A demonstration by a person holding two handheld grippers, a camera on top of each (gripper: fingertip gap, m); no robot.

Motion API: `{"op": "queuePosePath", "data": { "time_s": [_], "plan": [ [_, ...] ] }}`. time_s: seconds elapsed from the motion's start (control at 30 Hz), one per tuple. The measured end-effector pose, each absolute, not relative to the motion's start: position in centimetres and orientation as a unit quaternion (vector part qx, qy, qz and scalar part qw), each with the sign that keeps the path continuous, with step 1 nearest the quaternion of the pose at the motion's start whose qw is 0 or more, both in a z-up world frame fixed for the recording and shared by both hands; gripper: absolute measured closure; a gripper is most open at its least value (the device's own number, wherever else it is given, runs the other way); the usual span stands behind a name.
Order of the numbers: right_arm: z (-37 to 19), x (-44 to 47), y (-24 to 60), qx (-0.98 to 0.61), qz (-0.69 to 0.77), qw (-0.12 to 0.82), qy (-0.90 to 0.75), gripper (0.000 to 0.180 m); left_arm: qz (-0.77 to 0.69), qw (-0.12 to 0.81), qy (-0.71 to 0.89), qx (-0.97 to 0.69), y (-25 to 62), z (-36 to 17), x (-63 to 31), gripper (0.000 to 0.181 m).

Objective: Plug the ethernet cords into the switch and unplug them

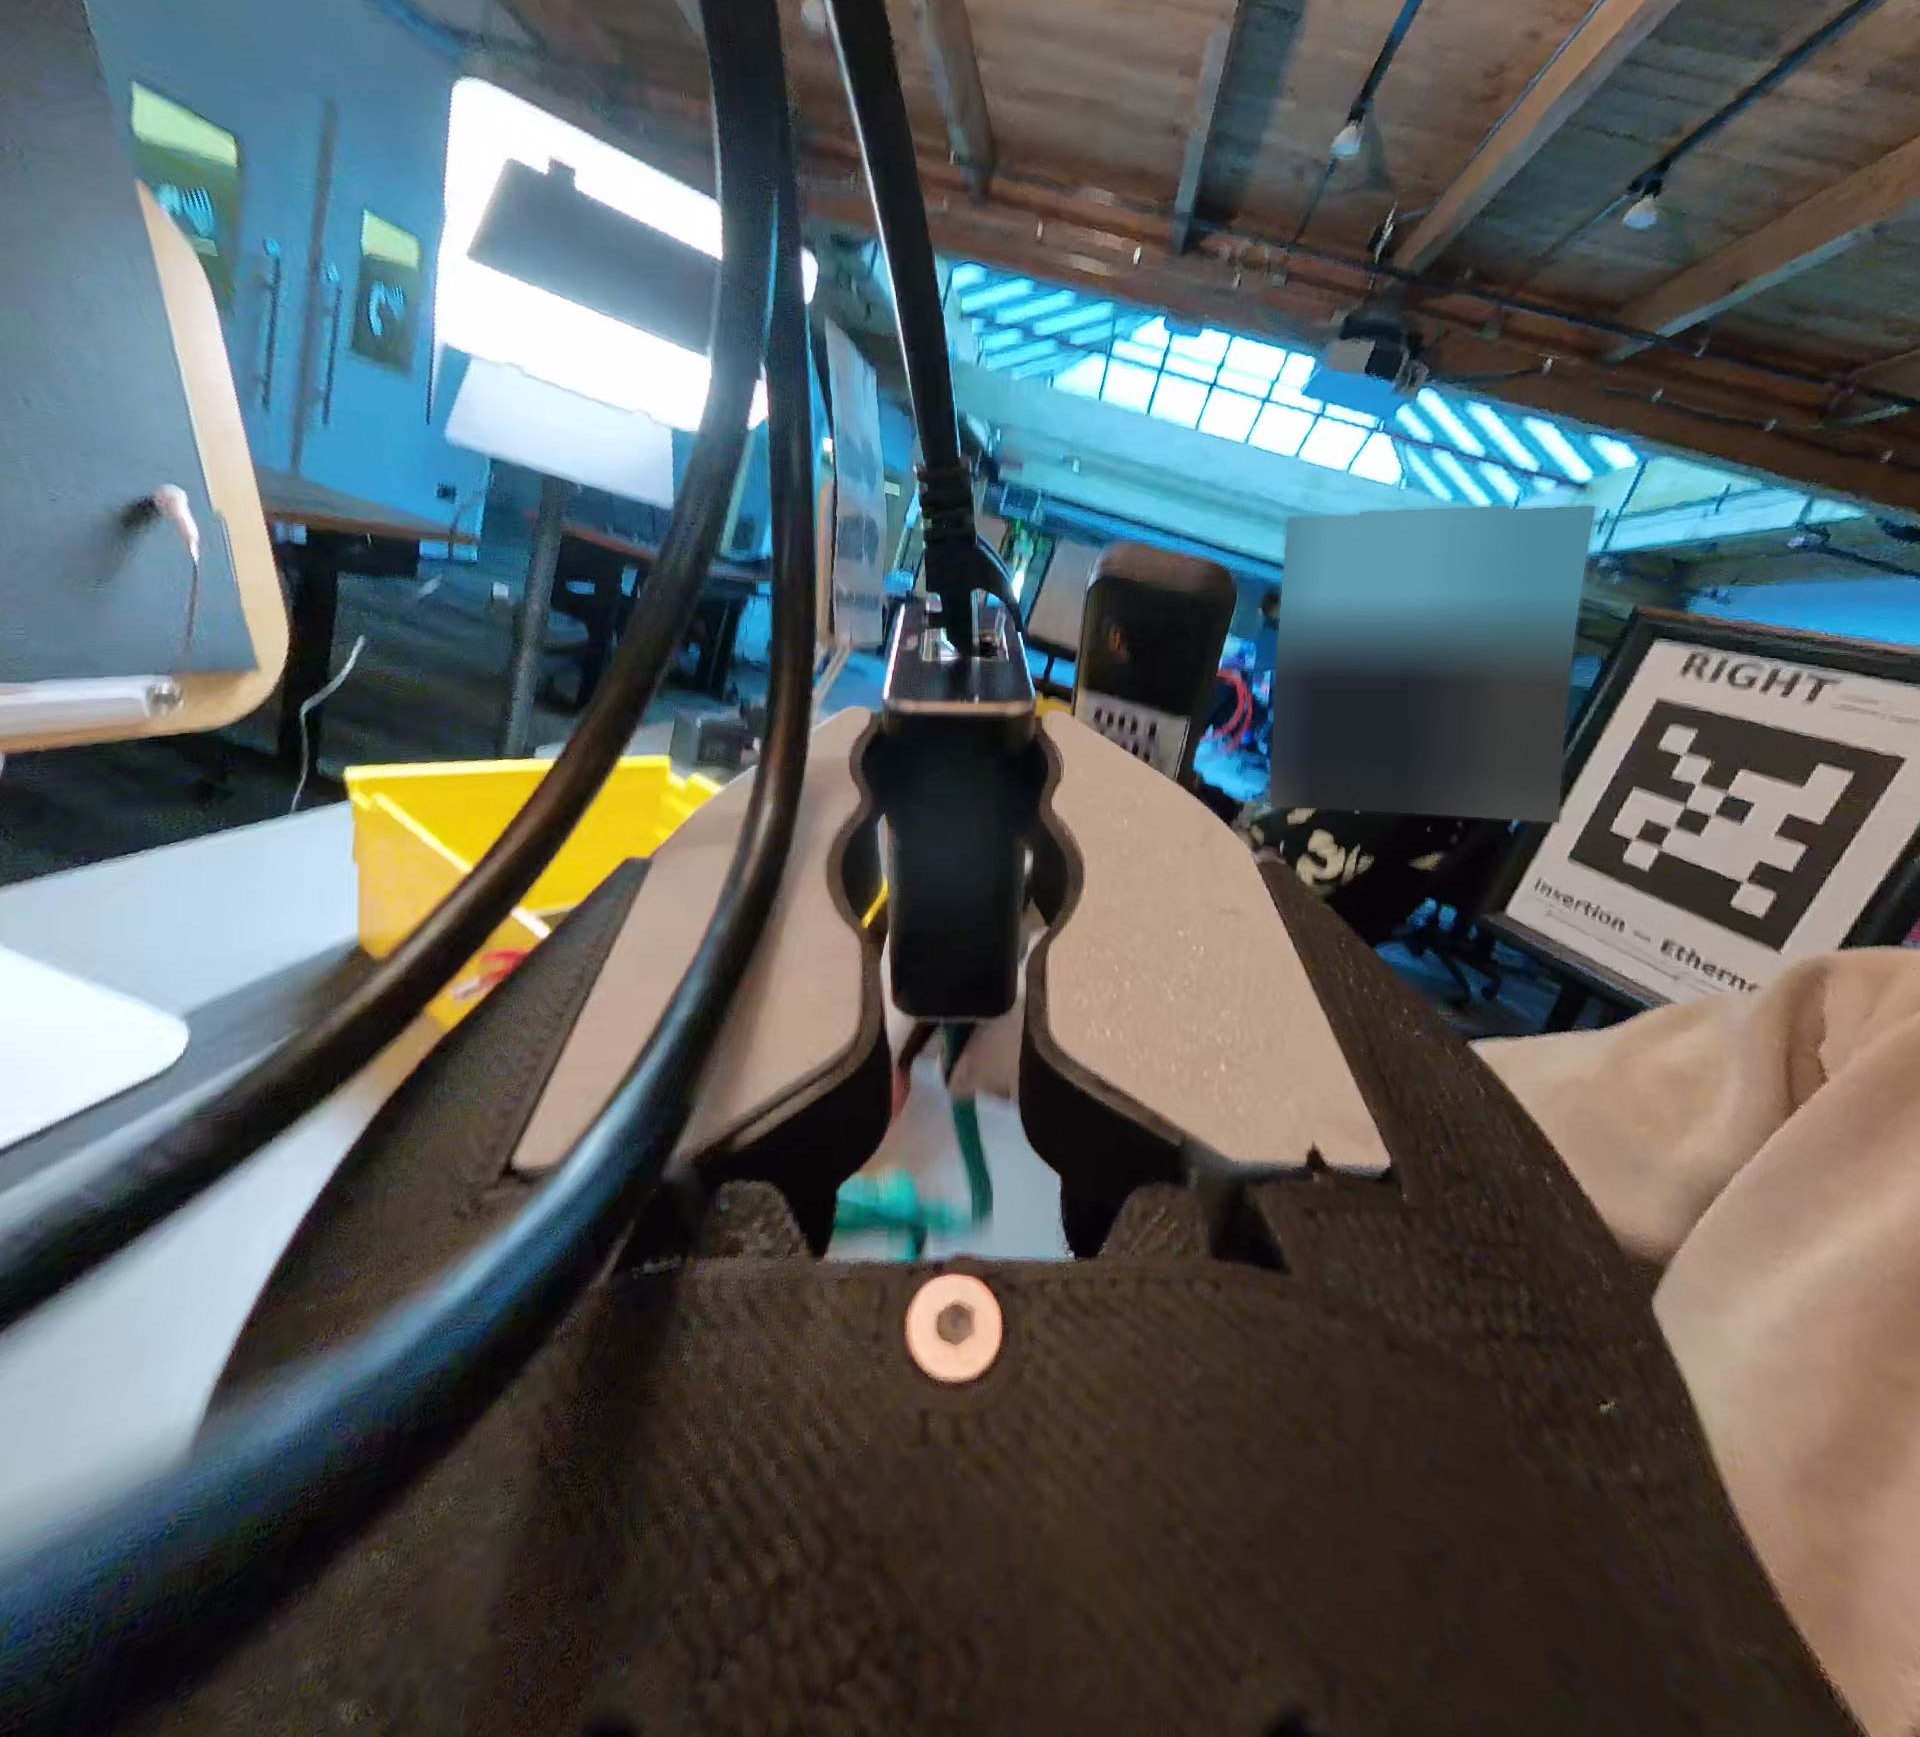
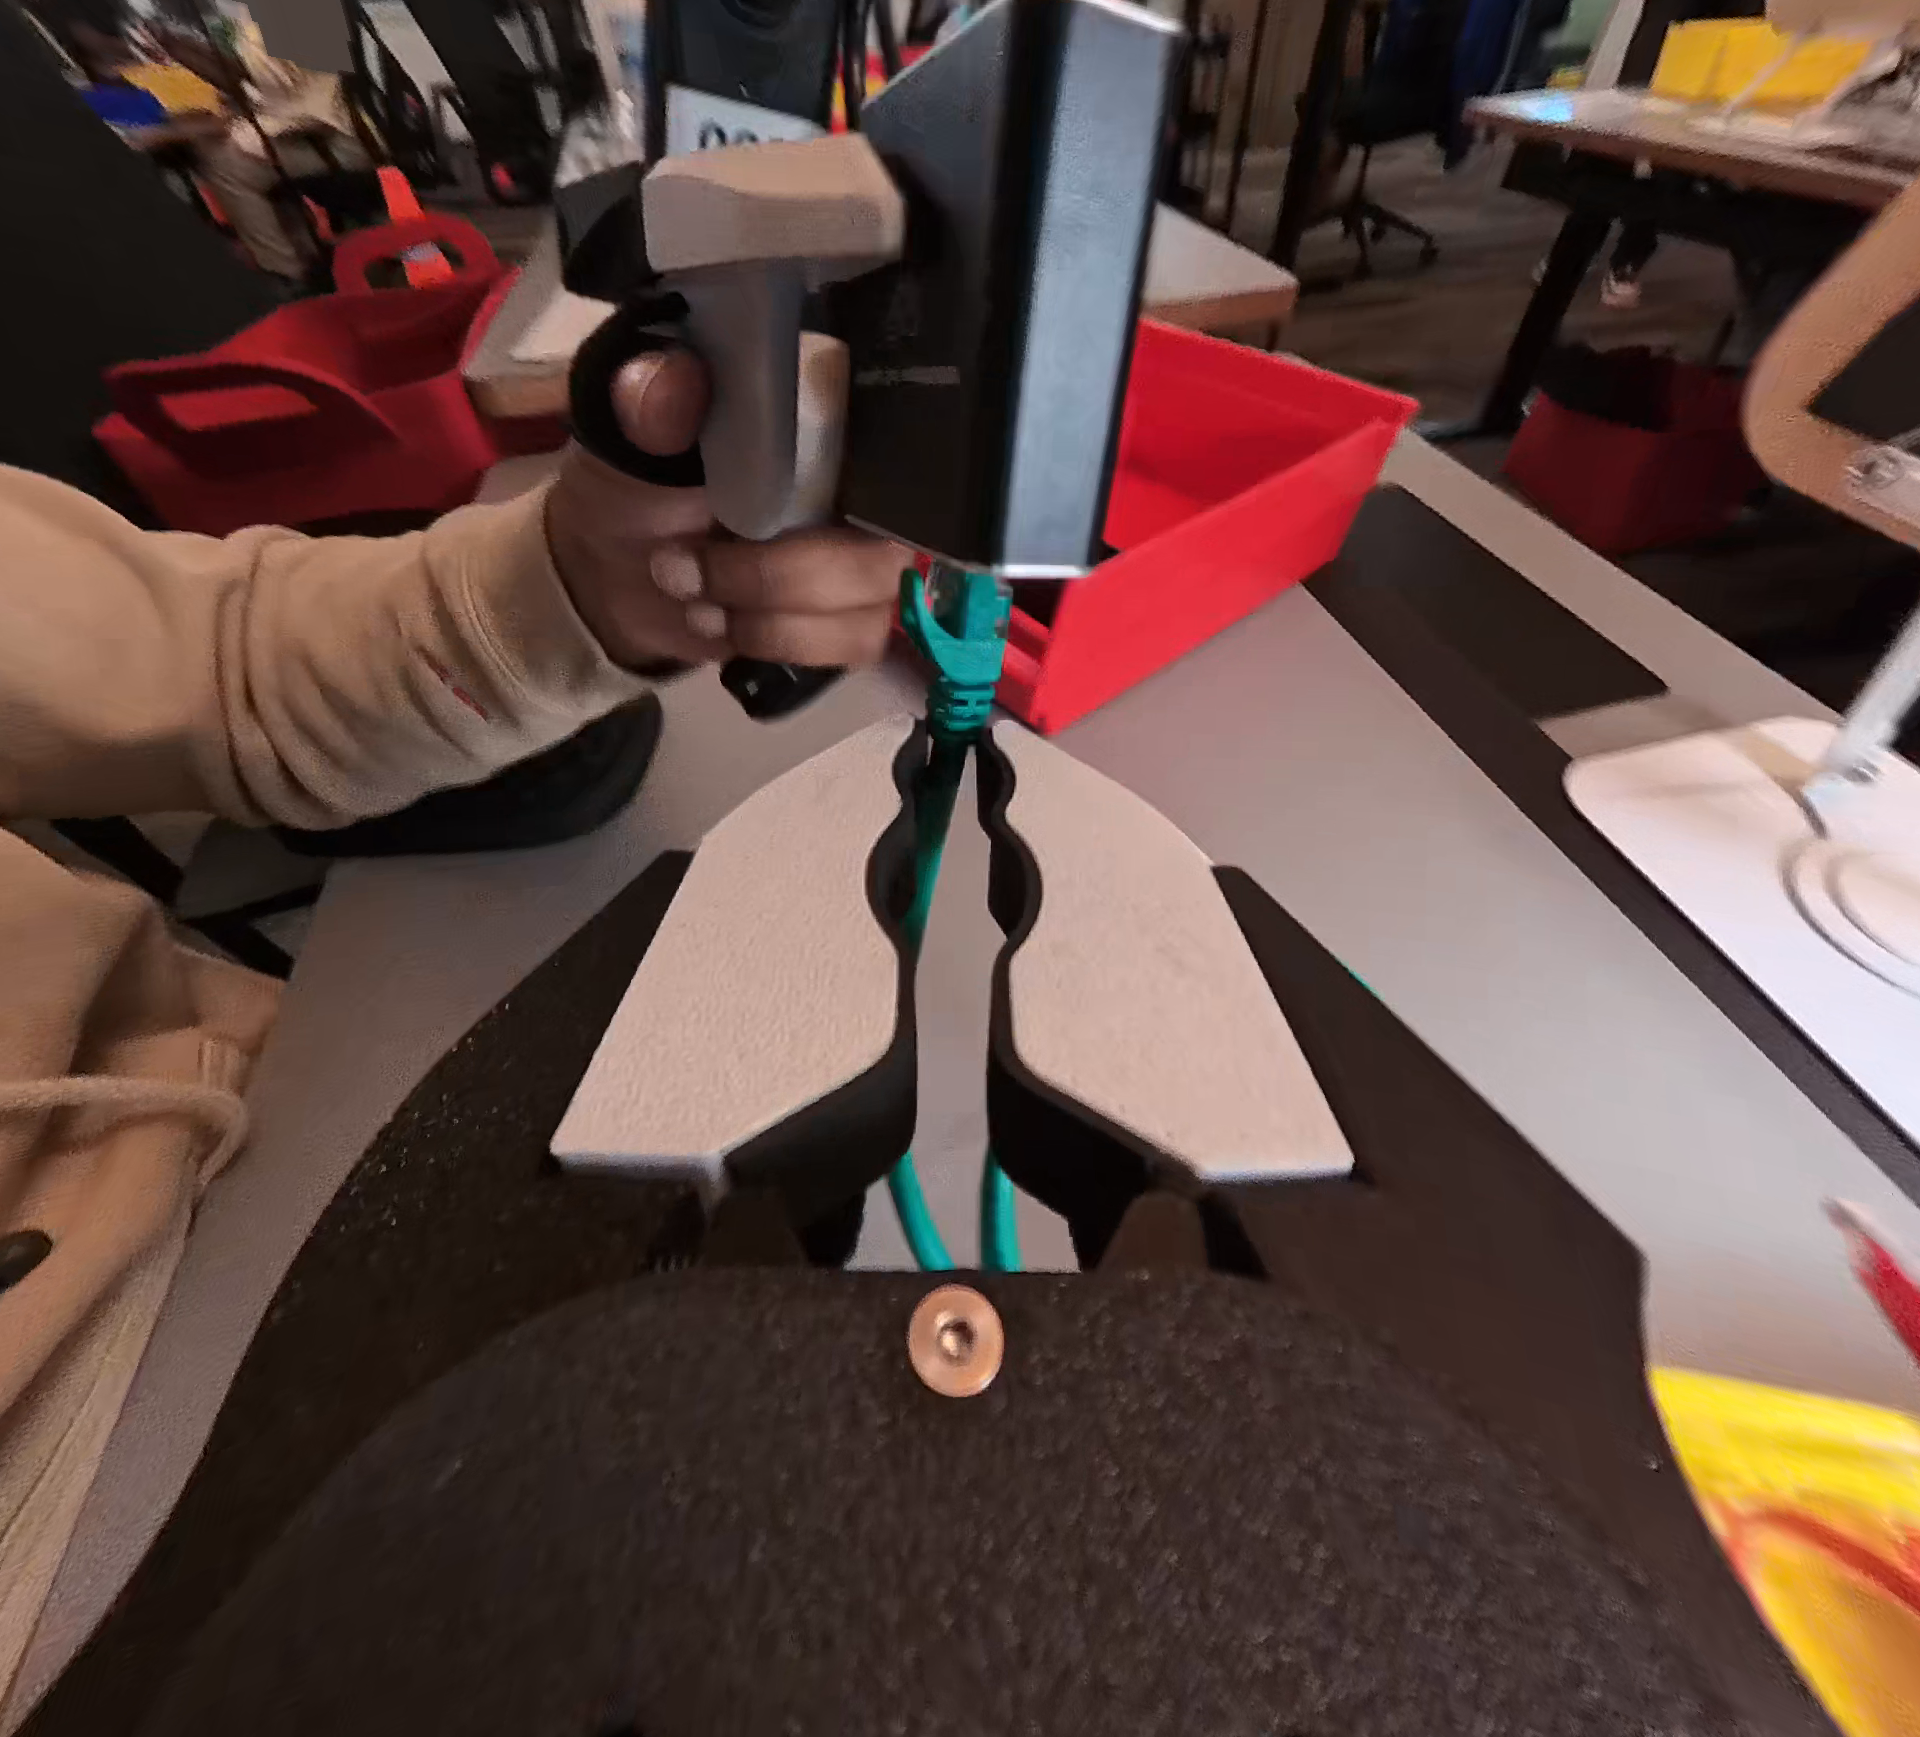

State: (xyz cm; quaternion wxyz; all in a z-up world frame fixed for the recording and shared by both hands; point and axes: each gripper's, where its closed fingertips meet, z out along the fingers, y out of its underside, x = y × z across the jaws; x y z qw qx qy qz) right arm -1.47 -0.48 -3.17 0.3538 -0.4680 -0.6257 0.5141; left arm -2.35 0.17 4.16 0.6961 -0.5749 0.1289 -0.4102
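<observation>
The left gripper (image 1: 956, 856) is clamped on the switch (image 1: 954, 814), a small black metal box, and holds it up in the air above the worktop (image 2: 1351, 856). Lifting it this way turns its port face downward toward the other hand, which looks like the reason for the pose: the plug can come at it from below in a straight line. The right gripper (image 2: 951, 752) is closed narrow on the green cord (image 2: 930, 866), pinching it just behind the plug (image 2: 961, 627) so the short stiff end stays aimed and does not flop. The rest of the cord runs back between the fingers and loops out of sight.

The plug sits right at the switch's lower edge, its tip touching or just entering the port; I cannot tell whether it is seated or partway. Judging from that, this is either the last push of plugging in or the start of pulling out.

A black cord (image 1: 940, 399) already enters the opposite, upward face of the switch in the left wrist view, and more black cable (image 1: 748, 399) sweeps past to its left.

The switch has glossy sides with lighter, worn-looking edges. The plug is teal-green with a ribbed boot and a latch tab on its left side. A red bin (image 2: 1226, 524) stands on the worktop behind the switch.
</observation>
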Motion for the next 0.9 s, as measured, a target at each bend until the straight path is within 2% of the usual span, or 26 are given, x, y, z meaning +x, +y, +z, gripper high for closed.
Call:
{"op": "queuePosePath", "data": {
  "time_s": [0.17,0.33,0.4,0.57,0.63,0.77,0.9],
  "plan": [
    [-3.0,1.1,2.4,-0.492,0.416,0.376,-0.666,0.171,-0.418,0.640,0.163,-0.624,0.9,1.4,-2.3,0.155],
    [-3.6,3.8,2.7,-0.457,0.339,0.370,-0.734,0.169,-0.403,0.617,0.219,-0.640,0.5,0.0,-1.4,0.147],
    [-2.9,4.5,3.2,-0.447,0.316,0.393,-0.739,0.169,-0.413,0.570,0.243,-0.667,-0.1,-1.2,-0.7,0.135],
    [-0.7,6.3,5.2,-0.441,0.288,0.452,-0.720,0.174,-0.387,0.425,0.343,-0.743,-4.4,-4.1,-1.1,0.142],
    [-0.8,7.1,5.1,-0.431,0.281,0.446,-0.732,0.175,-0.297,0.464,0.365,-0.750,-4.7,-3.0,-2.3,0.145],
    [-2.7,6.4,4.0,-0.422,0.263,0.410,-0.764,0.175,-0.207,0.534,0.350,-0.741,-5.1,0.6,-2.7,0.148],
    [-5.0,5.0,2.5,-0.415,0.264,0.369,-0.789,0.175,-0.121,0.517,0.370,-0.762,-4.1,-1.1,-2.0,0.134]
  ]
}}
